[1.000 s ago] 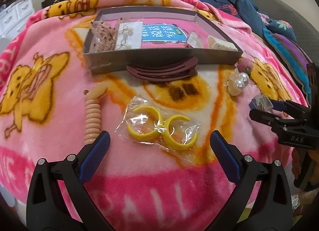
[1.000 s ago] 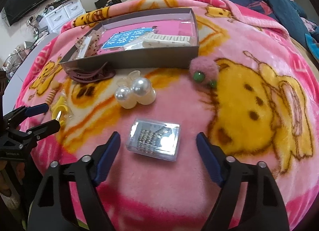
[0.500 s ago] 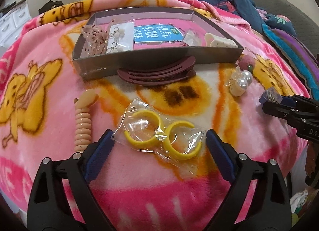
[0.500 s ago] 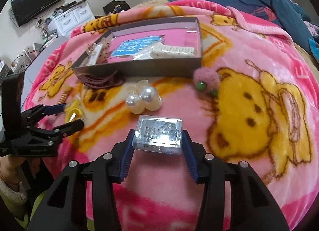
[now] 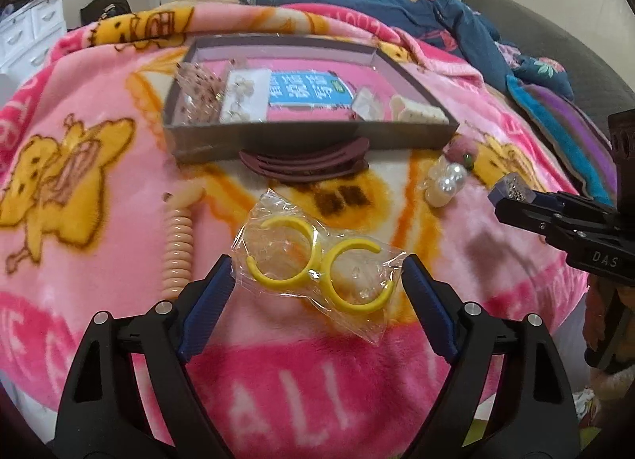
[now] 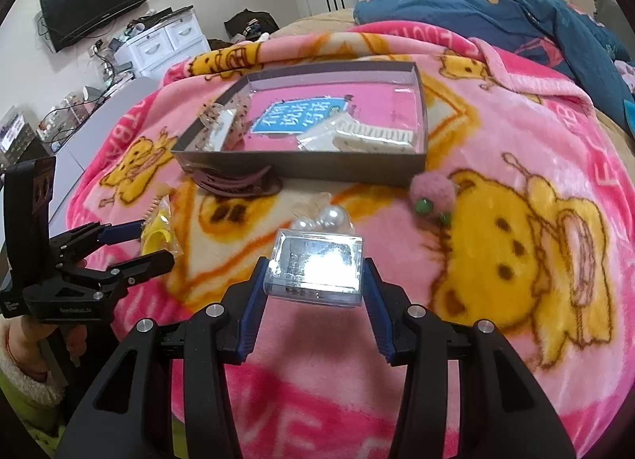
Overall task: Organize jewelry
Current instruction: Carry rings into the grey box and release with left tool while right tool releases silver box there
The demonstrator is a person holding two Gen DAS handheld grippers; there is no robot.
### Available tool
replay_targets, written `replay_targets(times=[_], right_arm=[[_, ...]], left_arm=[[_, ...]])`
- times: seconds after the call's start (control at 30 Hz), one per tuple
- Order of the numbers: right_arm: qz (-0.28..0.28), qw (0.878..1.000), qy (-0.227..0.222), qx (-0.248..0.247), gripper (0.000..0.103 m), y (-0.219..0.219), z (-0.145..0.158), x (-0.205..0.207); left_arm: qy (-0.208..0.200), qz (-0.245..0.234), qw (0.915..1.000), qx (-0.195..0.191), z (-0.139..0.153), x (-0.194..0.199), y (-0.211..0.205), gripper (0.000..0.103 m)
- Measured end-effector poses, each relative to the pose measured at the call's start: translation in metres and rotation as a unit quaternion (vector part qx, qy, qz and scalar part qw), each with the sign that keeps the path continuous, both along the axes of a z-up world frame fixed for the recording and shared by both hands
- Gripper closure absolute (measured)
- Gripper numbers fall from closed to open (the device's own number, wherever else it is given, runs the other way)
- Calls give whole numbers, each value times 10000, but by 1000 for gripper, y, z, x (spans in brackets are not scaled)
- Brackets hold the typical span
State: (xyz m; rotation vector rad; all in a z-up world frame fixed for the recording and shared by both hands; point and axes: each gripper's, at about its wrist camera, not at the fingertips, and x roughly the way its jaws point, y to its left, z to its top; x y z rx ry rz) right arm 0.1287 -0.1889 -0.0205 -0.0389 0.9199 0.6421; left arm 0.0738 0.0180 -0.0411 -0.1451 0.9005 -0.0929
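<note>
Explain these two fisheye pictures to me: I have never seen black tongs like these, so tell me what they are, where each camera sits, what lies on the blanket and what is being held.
No robot here: a person holds one hand-operated gripper in each hand, with a camera on each looking along its jaws.

The left view shows the left gripper. Its jaws have just been closing around a clear bag of yellow rings, touching its edges; a firm grip is not certain.

The right view shows the right gripper shut on a small clear box, lifted off the pink blanket.

On the blanket lie a grey tray holding hair accessories, dark red hair clips, a peach coil tie, pearl pieces and a pink pom-pom.
</note>
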Motion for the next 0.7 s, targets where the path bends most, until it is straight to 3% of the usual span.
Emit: replay_targets(times=[0.4, 0.7], right_arm=[[267, 9994, -188, 99, 58, 23, 19, 2], [365, 9986, -315, 209, 58, 41, 30, 16]], left_arm=[[-338, 410, 9986, -26, 27, -10, 29, 25], [-480, 688, 9965, -41, 42, 3, 54, 25]])
